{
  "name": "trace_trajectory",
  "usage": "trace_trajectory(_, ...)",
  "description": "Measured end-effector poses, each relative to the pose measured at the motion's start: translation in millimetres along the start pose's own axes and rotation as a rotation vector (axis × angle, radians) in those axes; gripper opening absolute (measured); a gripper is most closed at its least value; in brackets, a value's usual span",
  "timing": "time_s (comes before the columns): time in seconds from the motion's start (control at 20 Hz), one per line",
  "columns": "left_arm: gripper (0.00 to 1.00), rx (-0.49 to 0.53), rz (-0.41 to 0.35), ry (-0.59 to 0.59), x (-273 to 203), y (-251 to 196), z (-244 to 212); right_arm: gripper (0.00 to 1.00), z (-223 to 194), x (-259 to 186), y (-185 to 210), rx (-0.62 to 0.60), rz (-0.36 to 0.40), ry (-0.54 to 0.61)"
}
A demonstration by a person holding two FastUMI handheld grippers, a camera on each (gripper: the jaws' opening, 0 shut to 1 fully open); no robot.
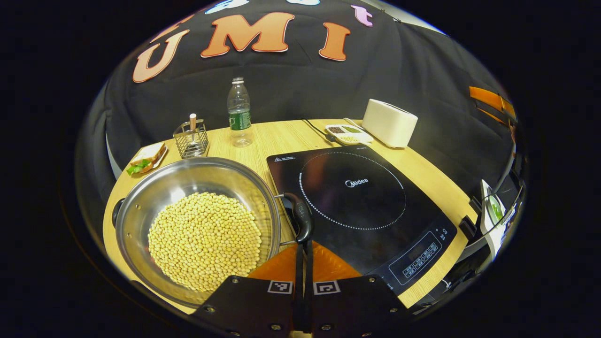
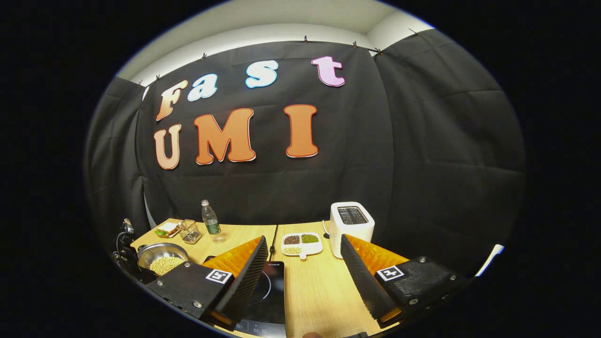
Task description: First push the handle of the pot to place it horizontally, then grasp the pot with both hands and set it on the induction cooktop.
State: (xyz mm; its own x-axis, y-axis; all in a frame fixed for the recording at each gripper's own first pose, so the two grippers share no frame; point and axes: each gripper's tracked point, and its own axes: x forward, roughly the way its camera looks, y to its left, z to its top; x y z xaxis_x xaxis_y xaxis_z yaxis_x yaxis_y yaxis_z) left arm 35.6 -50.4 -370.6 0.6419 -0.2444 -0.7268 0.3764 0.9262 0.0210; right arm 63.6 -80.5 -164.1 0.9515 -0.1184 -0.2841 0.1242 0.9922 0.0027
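Left gripper view, left to right:
- Sandwich (image 1: 146, 158) on a small plate, far left corner of the wooden table (image 1: 277, 136).
- Wire holder (image 1: 191, 138) with an upright stick, just beside the sandwich.
- Steel pot (image 1: 197, 225) full of pale beans (image 1: 205, 239), near left on the table, beside the cooktop and not on it; dark side handle (image 1: 301, 217) on its right, overlapping the cooktop's left edge.
- Plastic water bottle (image 1: 239, 112), upright, behind the pot.
- Left gripper (image 1: 303, 263): fingers pressed together, nothing between them, tips at the pot's handle; contact not certain.
- Black induction cooktop (image 1: 357, 197), right of the pot, surface bare.
- Divided white dish (image 1: 349, 133) of grains, behind the cooktop.
- White toaster (image 1: 389, 123), beside the dish.

Right gripper view, left to right:
- Pot (image 2: 162, 258) with beans, far left on the table.
- Bottle (image 2: 211, 219) behind it.
- Cooktop (image 2: 267, 295), partly behind the left finger.
- Right gripper (image 2: 304, 277): fingers spread wide, holding nothing, above the table, well apart from the pot.
- Grain dish (image 2: 301, 244), then toaster (image 2: 351, 221).
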Motion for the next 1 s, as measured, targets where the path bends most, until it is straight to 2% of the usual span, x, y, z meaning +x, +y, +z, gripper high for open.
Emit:
trace_trajectory(0.2, 0.02, 0.032, 0.015, -0.057, -6.4, 3.2, 17.3, 0.96, 3.9, -2.0, 2.6, 0.003, -0.009, -0.009)
trace_trajectory(0.45, 0.02, 0.040, 0.013, -0.167, -37.1, 15.2, 41.3, 0.96, 4.8, -7.7, 22.3, 0.010, 0.000, -0.019)
trace_trajectory(0.55, 0.02, 0.038, 0.035, -0.212, -55.1, 31.2, 48.8, 0.96, 2.8, -10.4, 32.7, 0.008, 0.005, -0.018)
trace_trajectory(0.6, 0.05, 0.029, 0.046, -0.233, -63.9, 40.8, 51.9, 0.96, 2.3, -11.2, 37.6, 0.008, 0.003, -0.020)
trace_trajectory(0.65, 0.02, 0.019, 0.057, -0.249, -71.3, 51.1, 53.1, 0.96, 1.3, -12.4, 41.9, 0.010, 0.001, -0.022)
trace_trajectory(0.8, 0.02, 0.004, 0.113, -0.314, -99.1, 91.3, 57.2, 0.96, -8.5, -17.8, 64.8, 0.031, 0.010, -0.017)
trace_trajectory(0.85, 0.01, -0.002, 0.132, -0.337, -108.0, 105.2, 57.0, 1.00, -11.2, -18.9, 74.9, 0.043, 0.019, -0.019)
trace_trajectory(0.9, 0.02, -0.012, 0.151, -0.355, -116.0, 118.4, 56.8, 0.96, -17.5, -19.2, 85.6, 0.054, 0.030, -0.013)
trace_trajectory(1.0, 0.02, -0.032, 0.192, -0.381, -128.8, 145.3, 52.6, 0.96, -31.0, -20.2, 109.5, 0.074, 0.055, 0.009)
